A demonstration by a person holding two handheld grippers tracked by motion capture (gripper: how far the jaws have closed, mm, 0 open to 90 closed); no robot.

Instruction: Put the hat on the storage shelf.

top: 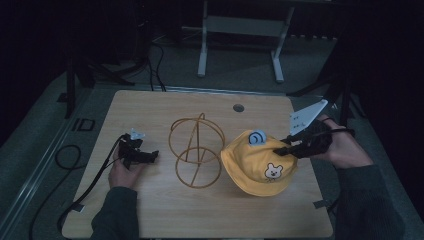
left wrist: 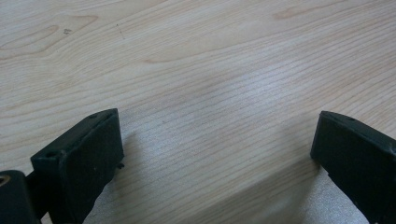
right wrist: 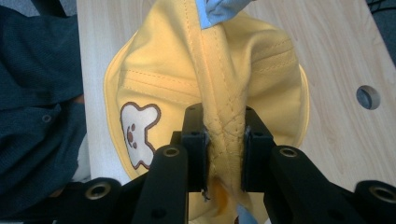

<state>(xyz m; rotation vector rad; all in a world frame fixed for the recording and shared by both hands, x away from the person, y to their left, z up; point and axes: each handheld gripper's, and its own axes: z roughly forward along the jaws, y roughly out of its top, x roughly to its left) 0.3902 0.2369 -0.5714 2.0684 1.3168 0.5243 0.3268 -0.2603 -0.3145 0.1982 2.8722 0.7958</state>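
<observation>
At table's right edge — right gripper fingers pinch yellow hat.

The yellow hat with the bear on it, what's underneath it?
The yellow hat rests on the wooden table, pinched at its top by the right gripper. Bare wood shows around its brim; whatever lies beneath the cloth is covered.

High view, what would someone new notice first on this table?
The yellow hat with a bear face, right of centre, pinched at its crown by the right hand-held gripper. Beside it at the table's middle stands a gold wire stand, and the left hand-held gripper rests open on the wood.
</observation>
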